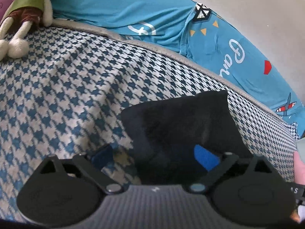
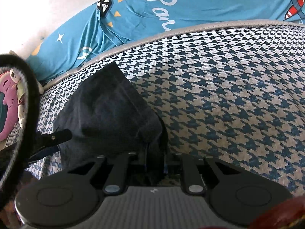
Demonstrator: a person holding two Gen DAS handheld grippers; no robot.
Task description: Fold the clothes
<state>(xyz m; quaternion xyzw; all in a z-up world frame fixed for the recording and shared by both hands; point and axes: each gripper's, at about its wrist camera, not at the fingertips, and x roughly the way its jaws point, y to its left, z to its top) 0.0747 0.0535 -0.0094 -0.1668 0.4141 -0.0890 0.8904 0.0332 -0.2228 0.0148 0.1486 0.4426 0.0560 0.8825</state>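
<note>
My left hand-held gripper point(image 1: 154, 156) stood with its jaws wide apart, blue pads point(image 1: 205, 158) bare, nothing pressed between them. The dark folded garment point(image 1: 181, 120) lay on the houndstooth bed cover point(image 1: 66, 87), its near edge reaching in between the open fingers without either pad bearing on it. Far corner of the garment pointed toward the grey piped edge point(image 1: 152, 46) of the cover.

My right hand-held gripper point(image 2: 155, 164) had its jaws drawn together, clamped on the near right corner of the same dark folded garment point(image 2: 110, 106); cloth bunched where the fingers met. In the right wrist view the garment ran away to the far left, lying flat on the bed cover point(image 2: 228, 95).

The tip of one finger of the left hand-held gripper showed at the left of that view, just beside the garment's left edge.

Beyond the cover: a bright blue printed sheet point(image 1: 133, 9) with white lettering, stars and small triangles. A stuffed toy point(image 1: 24, 17) lay at the far left on the cover, well apart from the garment. Pale wall point(image 1: 257, 5) behind.
</note>
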